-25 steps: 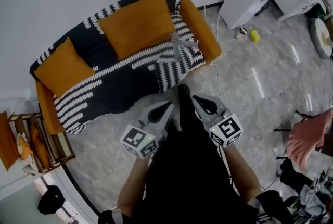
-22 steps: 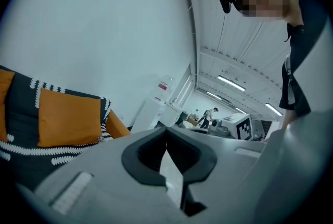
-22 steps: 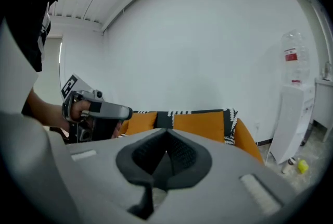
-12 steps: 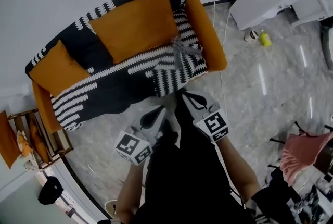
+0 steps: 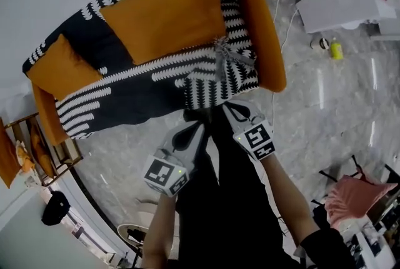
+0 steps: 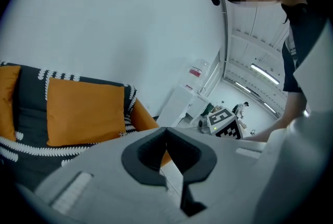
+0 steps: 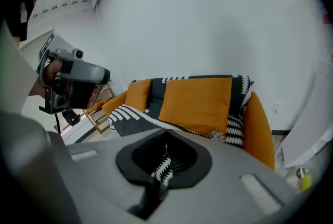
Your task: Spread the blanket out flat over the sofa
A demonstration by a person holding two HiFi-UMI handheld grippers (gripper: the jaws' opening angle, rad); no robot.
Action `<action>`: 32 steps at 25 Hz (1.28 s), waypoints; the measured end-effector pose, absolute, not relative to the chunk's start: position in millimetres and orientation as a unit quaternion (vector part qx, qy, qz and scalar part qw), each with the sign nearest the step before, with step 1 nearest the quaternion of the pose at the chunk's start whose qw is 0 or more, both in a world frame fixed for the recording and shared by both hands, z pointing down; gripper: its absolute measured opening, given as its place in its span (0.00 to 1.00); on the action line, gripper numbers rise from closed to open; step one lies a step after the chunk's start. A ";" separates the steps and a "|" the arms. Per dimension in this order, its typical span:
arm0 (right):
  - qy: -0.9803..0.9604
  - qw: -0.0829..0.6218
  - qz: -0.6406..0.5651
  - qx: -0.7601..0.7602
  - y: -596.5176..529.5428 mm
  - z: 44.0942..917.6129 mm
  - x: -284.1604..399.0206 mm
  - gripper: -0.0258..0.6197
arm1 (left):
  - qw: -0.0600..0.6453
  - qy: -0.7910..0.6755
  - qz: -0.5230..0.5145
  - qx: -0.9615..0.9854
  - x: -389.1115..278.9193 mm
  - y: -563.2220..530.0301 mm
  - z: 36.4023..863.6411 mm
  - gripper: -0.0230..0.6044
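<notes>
A black blanket [image 5: 144, 89] with white fern stripes lies over the orange sofa [image 5: 265, 36], covering its seat and backrest. Its fringed corner [image 5: 222, 55] is bunched near the right armrest. Two orange cushions [image 5: 165, 11] [image 5: 56, 67] rest on top of it. My left gripper [image 5: 199, 127] hovers just before the sofa's front edge, jaws shut and holding nothing [image 6: 166, 129]. My right gripper [image 5: 228, 108] is at the blanket's hanging front edge, also shut with nothing in it [image 7: 166, 133]. The blanket [image 7: 130, 113] and the larger cushion [image 7: 195, 100] fill the right gripper view.
A white cabinet [image 5: 350, 2] and a small yellow bottle [image 5: 337, 49] stand right of the sofa, with a cable [image 5: 281, 17] running down the floor beside the armrest. A wooden shelf [image 5: 37, 142] is at the sofa's left end. A pink chair [image 5: 353, 189] is at the lower right.
Both grippers have moved forward and down toward the sofa's front edge, and the sofa now looks nearer. Their jaws stay shut.
</notes>
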State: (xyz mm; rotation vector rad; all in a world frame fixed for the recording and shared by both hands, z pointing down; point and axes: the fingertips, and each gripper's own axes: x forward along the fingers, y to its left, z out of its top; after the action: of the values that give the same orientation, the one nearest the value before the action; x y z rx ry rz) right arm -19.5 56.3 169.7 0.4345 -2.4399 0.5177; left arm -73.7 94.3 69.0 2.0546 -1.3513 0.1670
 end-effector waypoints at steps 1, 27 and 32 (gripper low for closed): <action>-0.917 0.305 0.197 0.163 51.3 181.0 -21.9 0.04 | 0.333 -0.518 0.067 0.785 -76.3 88.9 78.0 0.05; -0.876 0.413 0.192 0.160 -9.0 445.5 -57.6 0.21 | 0.380 -0.520 0.097 0.759 -112.9 26.7 310.0 0.05; -0.862 0.440 0.186 0.166 -15.5 471.5 -75.0 0.25 | 0.390 -0.530 0.102 0.746 -127.8 26.1 333.3 0.05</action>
State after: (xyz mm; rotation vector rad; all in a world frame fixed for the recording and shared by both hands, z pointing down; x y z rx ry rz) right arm -75.0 -15.5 471.5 0.4135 -2.1420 0.4621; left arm -127.8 26.1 333.3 1.8949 -1.3477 0.2583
